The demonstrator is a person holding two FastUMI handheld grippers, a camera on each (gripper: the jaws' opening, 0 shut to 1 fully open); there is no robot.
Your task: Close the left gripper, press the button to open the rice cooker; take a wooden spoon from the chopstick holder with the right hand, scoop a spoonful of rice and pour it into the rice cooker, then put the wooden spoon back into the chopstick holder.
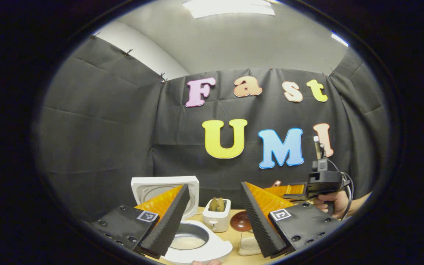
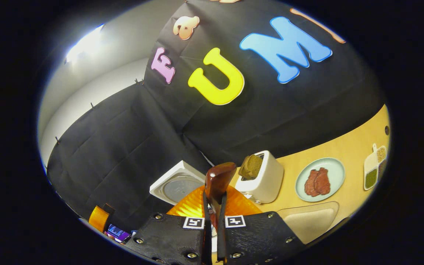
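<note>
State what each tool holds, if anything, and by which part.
The right tool clamps the wooden spoon by its handle; the left tool is open and holds nothing.

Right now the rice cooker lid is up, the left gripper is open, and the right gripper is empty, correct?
Not quite: the right gripper is not empty; the right gripper view shows it shut on the wooden spoon. The rice cooker lid is up and the left gripper is open.
</note>
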